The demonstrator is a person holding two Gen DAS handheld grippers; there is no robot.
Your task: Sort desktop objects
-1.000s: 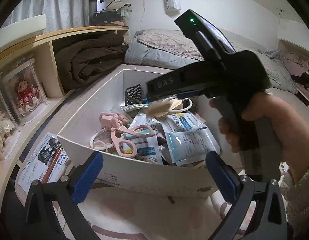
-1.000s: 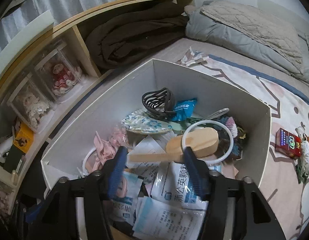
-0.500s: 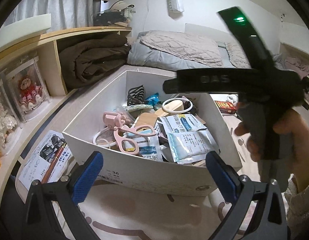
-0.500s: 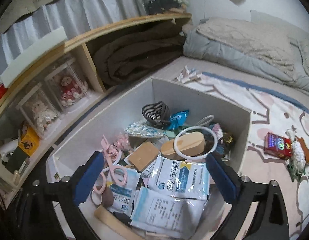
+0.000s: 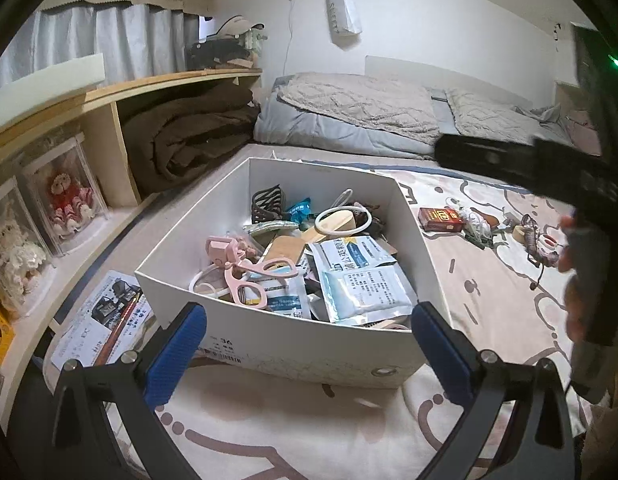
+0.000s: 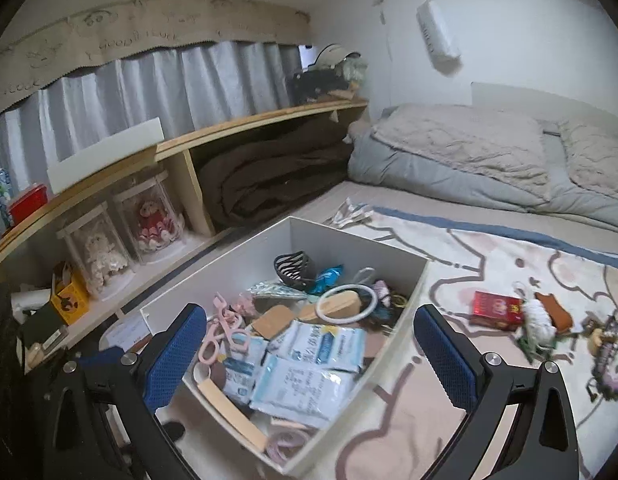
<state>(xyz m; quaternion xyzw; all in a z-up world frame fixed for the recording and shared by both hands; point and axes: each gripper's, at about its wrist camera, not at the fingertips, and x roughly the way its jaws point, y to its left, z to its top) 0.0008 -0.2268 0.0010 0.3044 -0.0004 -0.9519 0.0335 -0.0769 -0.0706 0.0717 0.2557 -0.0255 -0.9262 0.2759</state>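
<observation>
Both hand-held grippers stand wide and empty near the white box on the bed.

The right hand-held gripper (image 6: 309,344) now has its blue pads far apart above the near corner of the white box (image 6: 393,336); a second ago it was low inside the box with the wooden brush (image 6: 337,304) between its pads. The brush lies flat in the box under a white ring (image 6: 345,300), its long axis slanting from near-left to far-right. The left hand-held gripper (image 5: 309,344) is also wide open before the box. A red pack (image 6: 495,310) lies on the blanket beside the box.
</observation>
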